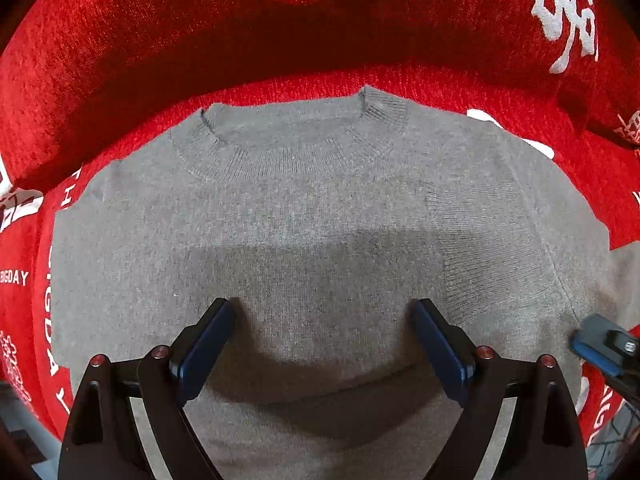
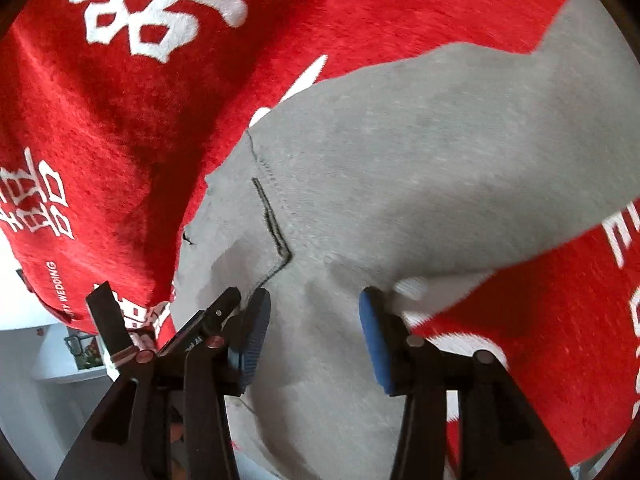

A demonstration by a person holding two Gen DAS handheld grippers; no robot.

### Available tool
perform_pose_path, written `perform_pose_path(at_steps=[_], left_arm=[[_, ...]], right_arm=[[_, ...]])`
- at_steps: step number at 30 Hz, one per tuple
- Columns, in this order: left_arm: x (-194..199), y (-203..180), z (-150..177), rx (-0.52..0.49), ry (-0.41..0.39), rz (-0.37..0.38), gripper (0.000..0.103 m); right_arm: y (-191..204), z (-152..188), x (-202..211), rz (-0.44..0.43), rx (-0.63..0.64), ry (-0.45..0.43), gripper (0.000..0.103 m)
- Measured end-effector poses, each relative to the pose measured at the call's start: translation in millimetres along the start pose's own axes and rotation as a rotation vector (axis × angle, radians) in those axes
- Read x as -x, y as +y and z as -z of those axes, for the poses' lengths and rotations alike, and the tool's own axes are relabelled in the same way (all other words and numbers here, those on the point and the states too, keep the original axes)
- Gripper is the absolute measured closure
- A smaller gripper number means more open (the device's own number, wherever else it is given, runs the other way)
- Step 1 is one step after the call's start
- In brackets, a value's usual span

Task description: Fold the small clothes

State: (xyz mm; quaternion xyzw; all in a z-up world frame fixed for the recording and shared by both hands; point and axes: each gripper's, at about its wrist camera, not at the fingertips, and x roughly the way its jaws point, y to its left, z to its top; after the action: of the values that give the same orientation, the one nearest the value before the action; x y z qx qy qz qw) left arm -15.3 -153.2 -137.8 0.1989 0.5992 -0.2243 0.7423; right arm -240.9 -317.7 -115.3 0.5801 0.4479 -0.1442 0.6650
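Note:
A small grey knit sweater (image 1: 304, 208) lies flat on a red blanket, its ribbed collar (image 1: 280, 148) at the far side. My left gripper (image 1: 322, 312) is open and empty, its blue pads resting over the sweater's chest. One sleeve is folded in on the right (image 1: 492, 248). In the right wrist view my right gripper (image 2: 314, 300) is open over the grey sweater (image 2: 420, 168) near a seam (image 2: 272, 220) and the sweater's edge. It holds nothing. The right gripper's tip also shows in the left wrist view (image 1: 600, 344).
The red blanket (image 1: 200, 40) with white characters and lettering covers the whole surface and rises in a fold behind the sweater. In the right wrist view the blanket's edge (image 2: 60, 280) hangs at the left over a white floor area (image 2: 48, 380).

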Motion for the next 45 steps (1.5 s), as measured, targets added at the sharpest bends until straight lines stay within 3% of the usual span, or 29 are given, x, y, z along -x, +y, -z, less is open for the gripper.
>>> perform_pose_path(at_steps=[8,16,19,20,25,31,40,45], left_arm=[[5,-14,-1,-0.002,0.000,-0.014,0.011],[13,-23,-4,0.001,0.005,-0.025,0.011],[24,-31,-2,-0.004,-0.018,0.027,0.011],[26,-34,-1,-0.008,-0.024,0.039,0.000],[33,-65,-2,-0.067,-0.004,0.078,0.000],[28,-107,-6,-0.073,0.067,0.143,0.000],[19,-145,-8,-0.112,0.086,0.144,0.000],[19,-157,-7,-0.114,0.085,0.143,0.000]], right_arm=[[-25,0,14,-0.010,-0.064,-0.020,0.048],[-73,-6,53,-0.022,-0.161,-0.131,0.044],[-101,-11,71,-0.029,-0.231,-0.194,0.044],[-107,-12,75,-0.028,-0.246,-0.208,0.044],[-146,-17,99,-0.034,-0.347,-0.290,0.043],[-180,-33,124,-0.104,-0.450,-0.358,0.043],[-187,-75,155,-0.190,-0.438,-0.452,0.042],[-196,-89,161,-0.249,-0.493,-0.483,0.043]])
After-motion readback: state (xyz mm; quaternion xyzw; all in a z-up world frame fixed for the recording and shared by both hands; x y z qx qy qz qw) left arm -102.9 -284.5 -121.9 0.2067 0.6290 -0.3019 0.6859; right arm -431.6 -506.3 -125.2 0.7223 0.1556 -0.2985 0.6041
